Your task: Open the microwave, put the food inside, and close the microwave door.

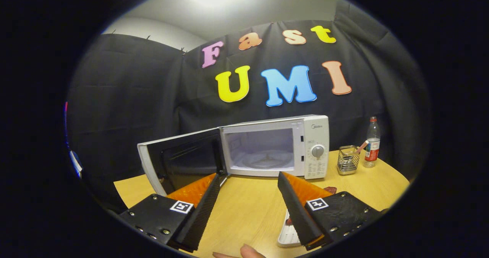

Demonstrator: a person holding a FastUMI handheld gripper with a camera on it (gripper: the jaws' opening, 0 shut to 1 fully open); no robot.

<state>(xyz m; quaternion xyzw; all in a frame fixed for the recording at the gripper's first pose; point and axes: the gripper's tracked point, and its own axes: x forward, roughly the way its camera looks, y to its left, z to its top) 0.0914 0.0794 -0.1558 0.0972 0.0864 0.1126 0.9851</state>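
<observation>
Two fingers spread wide, nothing between them but bare table (pixel 244 208); gripper (pixel 250 183) holding nothing and touching nothing.

Just behind the right finger, at five o'clock: a white tray (pixel 287 233), partly hidden, with something dark red on it, likely the food, though too covered to tell for sure. At six o'clock, nearest of all: a fingertip (pixel 250 251) of the person's hand.

Beyond the fingers, at twelve o'clock: microwave (pixel 276 147), door (pixel 179 158) swung out to the left at ten o'clock, cavity bare, turntable visible inside. So door-opening looks done; food not yet in.

Well off at two o'clock: a wire holder (pixel 348 159), then a bottle (pixel 372 142) beside it.

For the step in hand, judged as fetching the food: pull back and tip down toward the tray, keep the fingers wide until both flank it, close on a firm edge, lift level. For the carry in: aim at the middle of the cavity, well clear of the door's edge on the left.
</observation>
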